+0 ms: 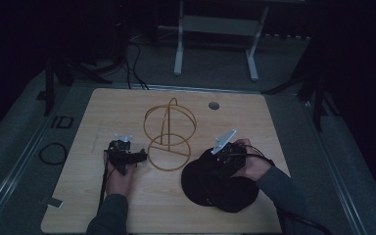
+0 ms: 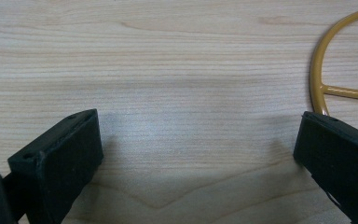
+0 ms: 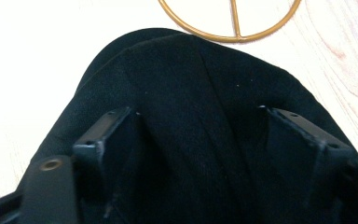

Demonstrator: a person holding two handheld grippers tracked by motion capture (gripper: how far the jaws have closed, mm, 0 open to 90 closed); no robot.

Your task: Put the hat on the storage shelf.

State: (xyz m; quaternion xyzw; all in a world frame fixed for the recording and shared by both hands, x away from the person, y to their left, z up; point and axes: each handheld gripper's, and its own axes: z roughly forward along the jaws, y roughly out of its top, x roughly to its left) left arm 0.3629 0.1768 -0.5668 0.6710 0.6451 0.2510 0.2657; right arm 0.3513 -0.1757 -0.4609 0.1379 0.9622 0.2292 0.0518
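My two grippers over the wooden table [image 1: 127,205], a wire stand between them and a black hat under my right.

The table bears everything; the black hat [image 1: 215,188] lies at its near right, just beside the gold wire stand [image 1: 169,132], which rises upright at the middle; my right gripper [image 3: 196,140] sits over the hat, jaws wide, cloth between them; my left gripper [image 2: 196,144] hovers jaws wide over bare wood, the stand's base ring just beside one jaw.

A pale wood-grain table with rounded corners [image 1: 127,205] fills the middle of the high view — a small round grey hole sits near its upper edge. A gold wire stand of rings [image 1: 169,142] rests at centre; a black fabric hat [image 1: 220,188] lies at lower right.
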